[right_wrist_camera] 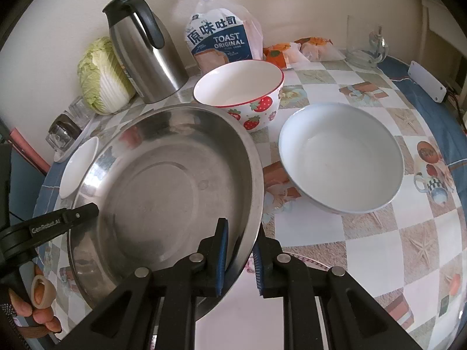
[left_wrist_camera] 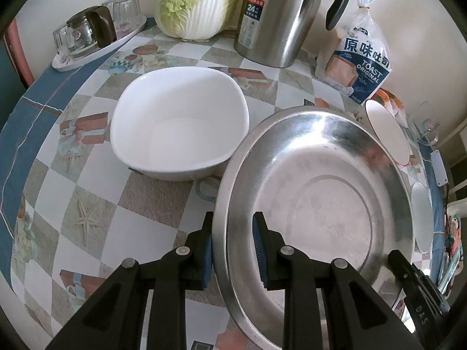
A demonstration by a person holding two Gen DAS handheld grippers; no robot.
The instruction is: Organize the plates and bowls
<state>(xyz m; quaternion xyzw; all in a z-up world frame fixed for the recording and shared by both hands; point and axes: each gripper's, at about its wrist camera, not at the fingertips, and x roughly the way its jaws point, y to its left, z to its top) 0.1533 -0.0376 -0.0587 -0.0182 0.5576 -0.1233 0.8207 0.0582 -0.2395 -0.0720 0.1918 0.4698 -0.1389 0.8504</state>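
**Both claws clamped on the steel basin**

Right now I have the steel basin (left_wrist_camera: 315,192) held from two sides. Starting at my left: the left claw (left_wrist_camera: 233,248) is nearly closed, one pad outside the basin's near-left rim and one inside, pinching the wall. Ahead and to the left of that claw sits the white square bowl (left_wrist_camera: 179,122), close beside the basin on the checked tablecloth (left_wrist_camera: 96,192). Further ahead are the cabbage (left_wrist_camera: 198,3) and the steel flask (left_wrist_camera: 277,17).

Moving right, the right claw (right_wrist_camera: 239,259) is also almost shut, gripping the basin's near-right rim with the wall between its pads. Straight ahead of it, past the basin's far edge, stands the strawberry bowl (right_wrist_camera: 256,105); whether the two touch I cannot tell. To the right of the claw, apart from the basin, rests the pale round bowl (right_wrist_camera: 341,157). A bread bag (right_wrist_camera: 221,40) stands behind the strawberry bowl.
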